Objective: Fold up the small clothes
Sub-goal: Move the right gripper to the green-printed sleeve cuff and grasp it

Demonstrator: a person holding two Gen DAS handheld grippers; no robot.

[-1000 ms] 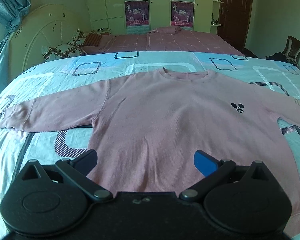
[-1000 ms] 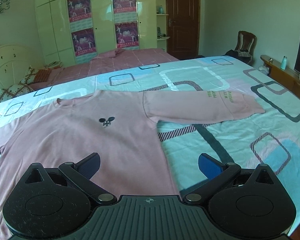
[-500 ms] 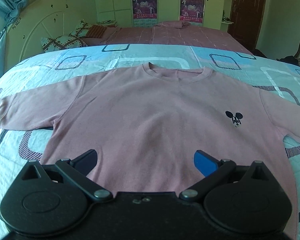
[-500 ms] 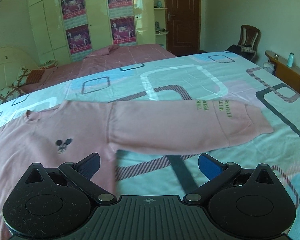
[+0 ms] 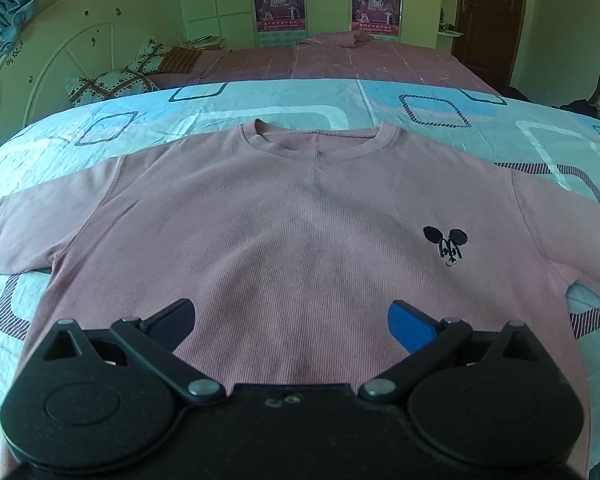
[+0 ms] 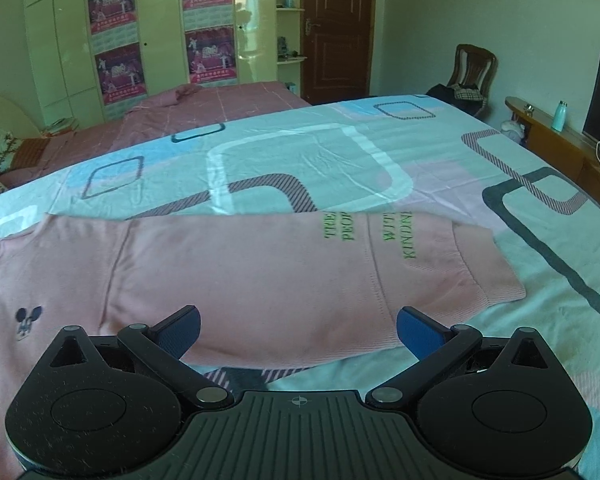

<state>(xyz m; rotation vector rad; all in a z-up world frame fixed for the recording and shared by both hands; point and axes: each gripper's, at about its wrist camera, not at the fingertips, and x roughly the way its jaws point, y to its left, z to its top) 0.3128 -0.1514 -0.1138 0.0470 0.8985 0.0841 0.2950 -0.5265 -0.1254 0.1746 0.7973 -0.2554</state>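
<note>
— Two claws, both spread wide and both empty. Start at the left: the left claw hangs over the lower chest of the pink sweatshirt, which lies flat, front up, on the patterned bedspread. What worries you there?

— The left sleeve runs off toward the edge of that view, well away from the claw. If only the right side gets folded, the body could drag sideways on the bedspread and the fold line would skew, I think.

— And in the middle?

— The little mouse emblem sits on the chest. A pinch of the top layer alone (ribbed knit like this probably stretches) may lift the front and leave the back lying.

— Then the right?

— The right claw hovers at the near edge of the right sleeve, the one with green lettering by the cuff. Its fingers straddle the sleeve's near edge; I cannot tell whether they touch cloth. Closing too high would catch nothing; too deep, and it might grab the bedspread as well and pull a ridge under the garment.
</note>
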